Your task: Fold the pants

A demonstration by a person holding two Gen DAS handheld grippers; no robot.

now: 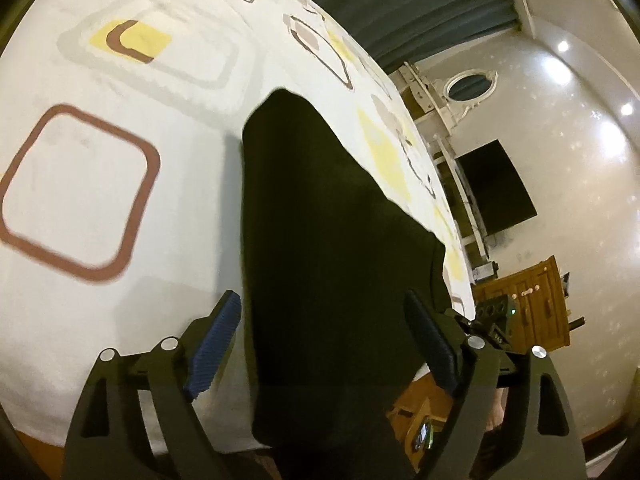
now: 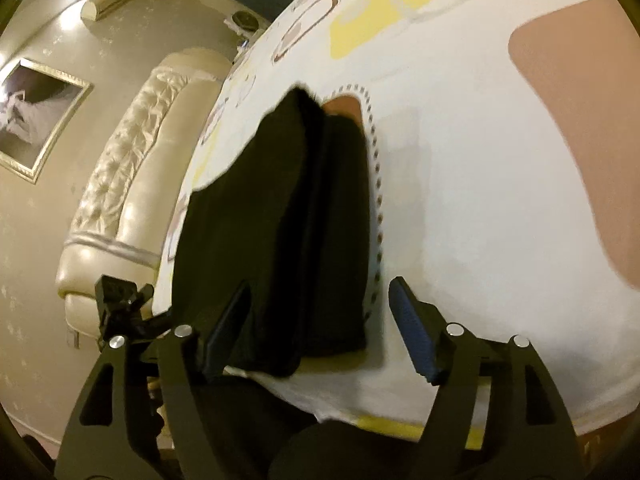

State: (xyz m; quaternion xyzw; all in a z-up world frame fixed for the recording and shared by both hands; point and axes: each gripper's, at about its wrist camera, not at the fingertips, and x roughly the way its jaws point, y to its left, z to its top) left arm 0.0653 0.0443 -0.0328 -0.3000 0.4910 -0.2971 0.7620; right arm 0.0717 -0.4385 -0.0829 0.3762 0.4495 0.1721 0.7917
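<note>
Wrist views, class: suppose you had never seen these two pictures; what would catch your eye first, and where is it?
The black pants stand out first, a long dark strip lying on the white patterned bedsheet and reaching to its near edge. Next come the tools: the left tool and the right tool both stand open over the near end of the pants, pads clear of the cloth.

Cream tufted headboard, framed picture, green curtain, wooden cabinet.

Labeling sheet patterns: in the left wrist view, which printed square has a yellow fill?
The upper square, yellow centre with a brown corner mark and grey border; the square left of the pants is only a brown outline.
</note>
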